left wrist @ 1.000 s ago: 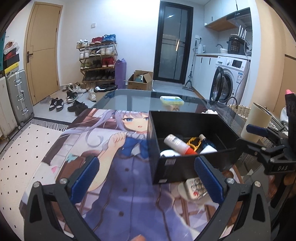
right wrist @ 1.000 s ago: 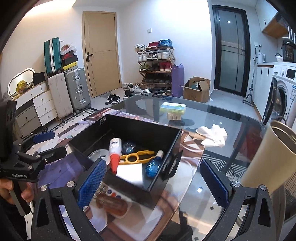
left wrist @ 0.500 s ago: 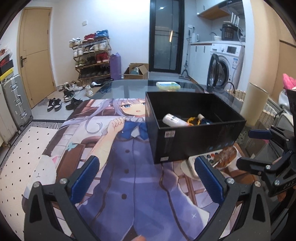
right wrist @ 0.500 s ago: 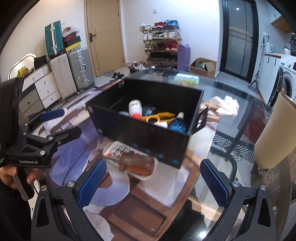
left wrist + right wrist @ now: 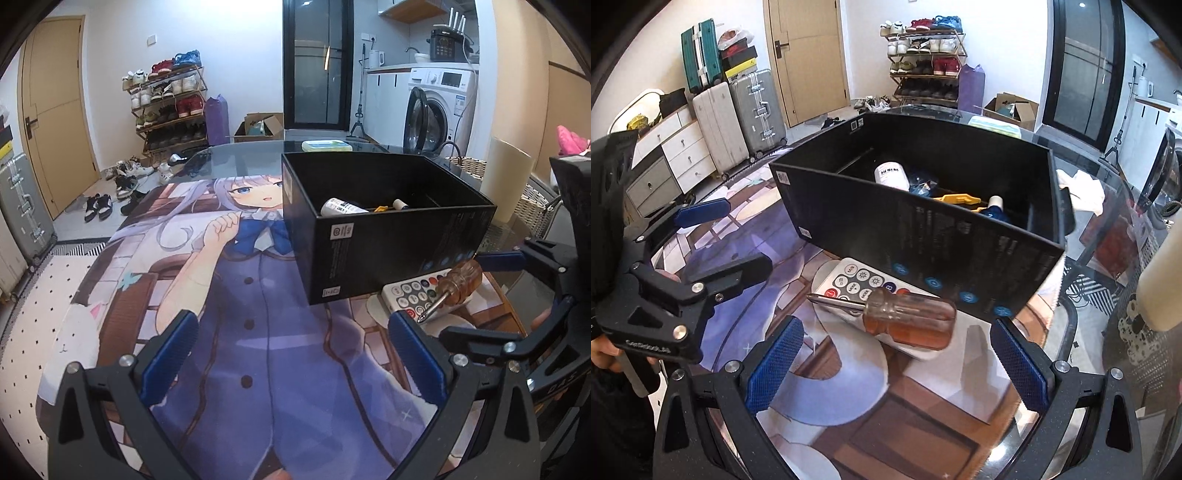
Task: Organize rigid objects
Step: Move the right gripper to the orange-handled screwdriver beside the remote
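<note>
Left tongs (image 5: 291,350): spread wide, holding nothing, low over the printed mat (image 5: 258,332).
Right tongs (image 5: 897,365): spread wide, empty, pads either side of the screwdriver (image 5: 905,319) without touching.
Screwdriver: lies across the white remote (image 5: 860,282), amber handle toward the right.
Remote: on the bench (image 5: 1089,321), just beside the black box (image 5: 923,236).
Box: holds a white bottle (image 5: 892,175) and yellow tool (image 5: 956,199).
</note>
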The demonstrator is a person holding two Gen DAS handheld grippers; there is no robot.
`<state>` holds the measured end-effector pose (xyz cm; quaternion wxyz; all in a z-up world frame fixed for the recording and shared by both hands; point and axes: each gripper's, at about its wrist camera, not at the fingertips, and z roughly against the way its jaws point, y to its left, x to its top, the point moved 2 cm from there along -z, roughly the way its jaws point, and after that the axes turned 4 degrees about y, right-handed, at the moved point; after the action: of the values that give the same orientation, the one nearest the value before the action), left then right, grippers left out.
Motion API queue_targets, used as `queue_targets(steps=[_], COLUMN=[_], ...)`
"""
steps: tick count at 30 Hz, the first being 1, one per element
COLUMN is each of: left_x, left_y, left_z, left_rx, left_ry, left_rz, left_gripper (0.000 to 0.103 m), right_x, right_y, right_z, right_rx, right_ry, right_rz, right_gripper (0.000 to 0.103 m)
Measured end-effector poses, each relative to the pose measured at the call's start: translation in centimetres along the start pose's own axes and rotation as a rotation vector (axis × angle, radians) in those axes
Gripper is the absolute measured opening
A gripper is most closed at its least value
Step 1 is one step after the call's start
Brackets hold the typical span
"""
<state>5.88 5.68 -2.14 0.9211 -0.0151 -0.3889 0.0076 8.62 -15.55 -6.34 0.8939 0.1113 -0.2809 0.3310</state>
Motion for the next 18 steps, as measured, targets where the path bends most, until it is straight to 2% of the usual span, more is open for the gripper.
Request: queue_targets(steps=[5, 10, 18], left_x=[0.0, -0.2, -0.2], left_y=[0.6, 1.0, 1.3], left_z=[-0.3, -0.2, -0.2], left_rx=[-0.020, -0.053, -0.061], left_ry=[0.018, 0.011, 0.015], left_rz=[0.028, 0.049, 0.071], left_gripper=[0.103, 0.103, 0.103], right_x=[0.3, 0.6, 1.1], right_y=[0.6, 0.8, 1.1], right_z=[-1.1, -1.3, -1.6], right_rx=[-0.012, -0.027, -0.045], right_ry=[0.036, 0.035, 0.038], right_rz=[0.005, -0.004, -0.017], right_gripper=[0.103, 0.103, 0.103])
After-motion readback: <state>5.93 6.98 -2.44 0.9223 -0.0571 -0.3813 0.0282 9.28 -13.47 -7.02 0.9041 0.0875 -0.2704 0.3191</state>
